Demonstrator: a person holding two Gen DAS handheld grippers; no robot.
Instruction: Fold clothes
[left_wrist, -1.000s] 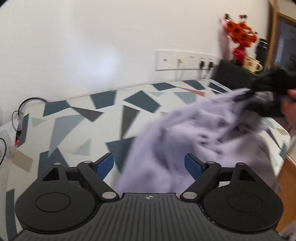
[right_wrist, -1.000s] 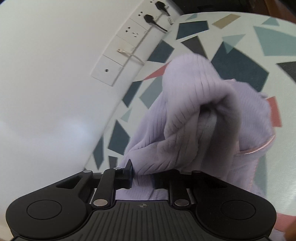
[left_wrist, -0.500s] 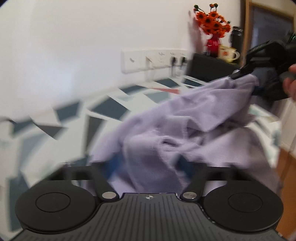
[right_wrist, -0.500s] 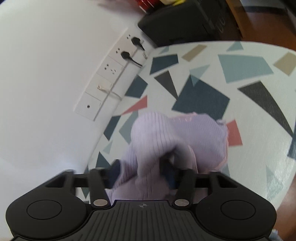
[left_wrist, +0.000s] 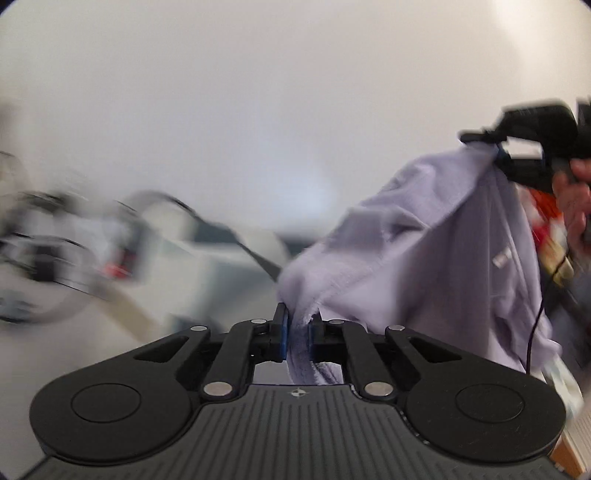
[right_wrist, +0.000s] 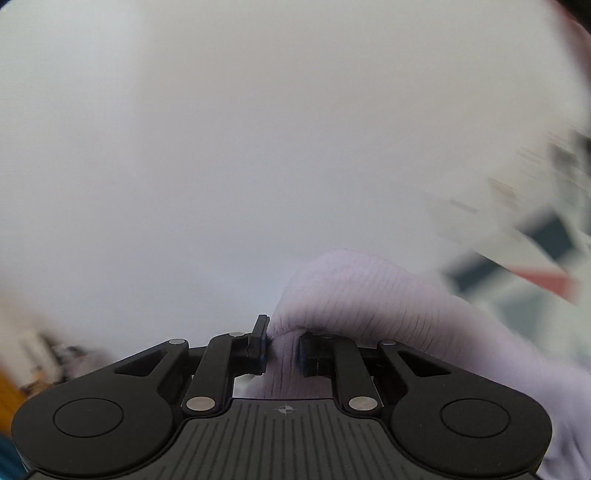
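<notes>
Lilac garment (left_wrist: 436, 258) hangs in the air between both grippers, off the patterned table (right_wrist: 546, 254); its long axis runs from the left gripper (left_wrist: 297, 334), clenched on a bunched edge low in the left wrist view, up and rightward to the right gripper (left_wrist: 496, 153), clamped on another edge higher up. Right gripper's jaws have just been closing with a ribbed fold between them. My judgement: next move turns on pulling the two held points apart to stretch the cloth flat.
</notes>
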